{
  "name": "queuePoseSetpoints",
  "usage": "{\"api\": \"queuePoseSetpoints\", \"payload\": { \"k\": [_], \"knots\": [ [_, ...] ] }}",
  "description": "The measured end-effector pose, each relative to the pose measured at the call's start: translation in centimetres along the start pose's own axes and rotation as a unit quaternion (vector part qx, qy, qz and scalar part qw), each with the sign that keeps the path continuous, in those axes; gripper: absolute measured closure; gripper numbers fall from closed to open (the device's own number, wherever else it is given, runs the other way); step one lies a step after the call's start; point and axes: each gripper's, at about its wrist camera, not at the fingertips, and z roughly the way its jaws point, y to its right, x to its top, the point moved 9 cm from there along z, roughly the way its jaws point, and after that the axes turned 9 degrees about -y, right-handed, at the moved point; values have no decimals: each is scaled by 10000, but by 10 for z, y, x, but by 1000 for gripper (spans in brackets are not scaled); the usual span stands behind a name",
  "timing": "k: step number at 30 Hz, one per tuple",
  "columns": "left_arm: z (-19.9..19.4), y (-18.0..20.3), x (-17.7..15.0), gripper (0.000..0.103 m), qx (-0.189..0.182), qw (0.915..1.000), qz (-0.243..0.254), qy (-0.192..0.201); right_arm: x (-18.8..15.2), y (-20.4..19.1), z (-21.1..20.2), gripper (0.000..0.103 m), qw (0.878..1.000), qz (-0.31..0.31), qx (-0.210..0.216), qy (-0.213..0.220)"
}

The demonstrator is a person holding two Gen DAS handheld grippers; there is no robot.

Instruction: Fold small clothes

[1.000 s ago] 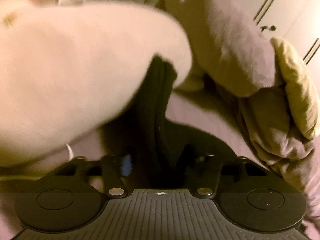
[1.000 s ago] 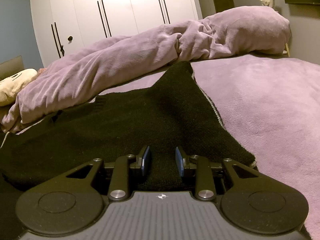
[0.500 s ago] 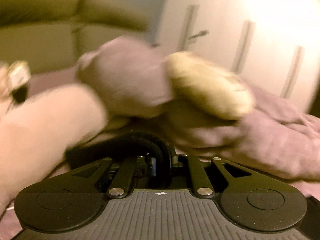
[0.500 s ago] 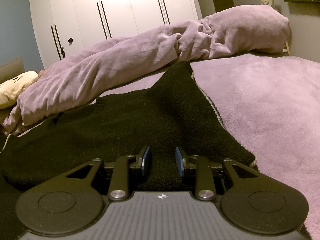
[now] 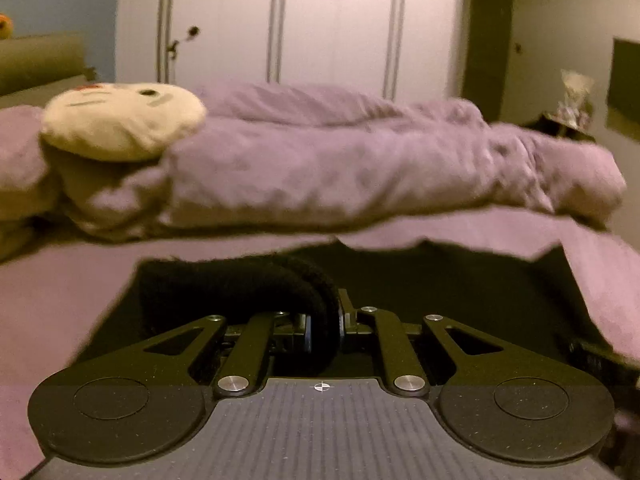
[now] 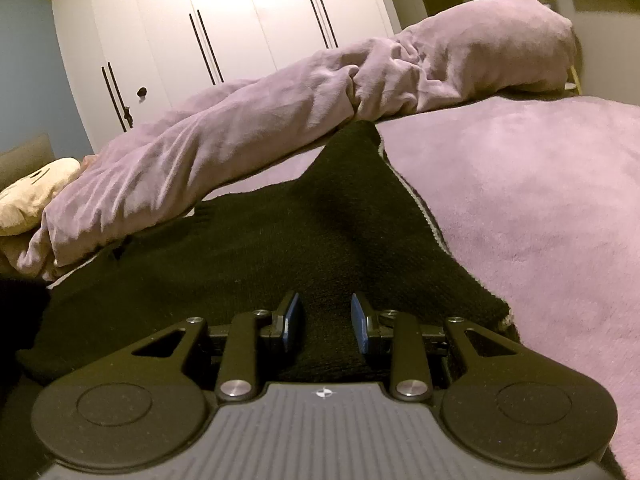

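Observation:
A black knit garment [image 6: 304, 232] lies spread on the purple bed cover [image 6: 540, 200]. In the left wrist view my left gripper [image 5: 323, 322] is shut on a thick rolled edge of the black garment [image 5: 240, 280], which arches up and to the left from the jaws; the rest of it lies flat beyond [image 5: 460, 280]. My right gripper [image 6: 325, 322] is open, its blue pads [image 6: 294, 320] resting low over the garment's near edge with cloth between them, not pinched.
A bunched purple duvet [image 5: 360, 172] runs across the bed behind the garment, also in the right wrist view [image 6: 280, 96]. A cream plush cushion [image 5: 120, 120] lies at its left end. White wardrobe doors [image 5: 280, 20] stand behind. A nightstand [image 5: 568, 120] is at the far right.
My left gripper has swung round to the right with the garment's edge in its jaws, from facing a pale pillow to facing the duvet and wardrobe. The right gripper has stayed still and open.

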Motion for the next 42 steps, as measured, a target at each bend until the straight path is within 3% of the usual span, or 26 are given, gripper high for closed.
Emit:
{"api": "queuePoseSetpoints", "payload": {
  "k": [2, 3, 4, 6, 10, 12, 17, 19, 20, 24, 28, 31, 34, 35, 36, 37, 38, 42],
  "knots": [
    [7, 21, -18, 85, 49, 9998, 159, -92, 0, 1, 0, 75, 10000, 36, 35, 9],
    [11, 29, -26, 77, 26, 9997, 185, -160, 0, 1, 0, 75, 10000, 47, 44, 12],
    [16, 34, -34, 60, -6, 9995, 163, -253, 0, 1, 0, 75, 10000, 52, 50, 15],
    [12, 41, -52, 36, -111, 9989, 19, -455, 0, 1, 0, 75, 10000, 60, 58, 19],
    [-14, 37, -78, 28, -254, 9980, -230, -523, 1, 2, -1, 75, 9999, 77, 73, 14],
    [-33, 21, -91, 20, -72, 9982, -406, -439, 2, 2, -1, 75, 10000, 65, 57, 8],
    [-70, -34, -126, 20, 627, 9941, -784, -405, 10, -19, -14, 71, 9987, -294, -396, -83],
    [-79, -59, -143, 20, 823, 9888, -1151, -485, 5, -56, -29, 59, 9984, -567, 6, 78],
    [-84, -71, -149, 20, 928, 9855, -1309, -545, -3, -86, -37, 54, 9954, -866, 410, 76],
    [-97, -103, -169, 20, 1196, 9749, -1728, -741, -45, -185, -50, 48, 9704, -2053, 1271, 14],
    [-108, -122, -182, 19, 1215, 9731, -1784, -804, -71, -246, -43, 42, 9475, -2722, 1666, -194],
    [-110, -130, -187, 19, 1300, 9726, -1732, -847, -72, -267, -36, 42, 9424, -2844, 1741, -272],
    [-110, -137, -199, 19, 1110, 9677, -2045, -965, -72, -283, -23, 42, 9374, -2919, 1823, -527],
    [-109, -138, -201, 19, 1090, 9672, -2093, -938, -73, -287, -20, 44, 9364, -2903, 1876, -609],
    [-110, -137, -201, 19, 1096, 9675, -2088, -915, -75, -292, -17, 53, 9344, -2916, 1925, -689],
    [-110, -136, -200, 19, 1123, 9683, -2035, -918, -80, -297, -18, 68, 9322, -2947, 1961, -762],
    [-110, -135, -200, 19, 1148, 9687, -1997, -921, -82, -300, -15, 90, 9311, -2973, 1924, -873],
    [-111, -128, -188, 19, 1094, 9718, -1920, -827, -64, -298, -30, 92, 9434, -2672, 1893, -533]
  ]
}}
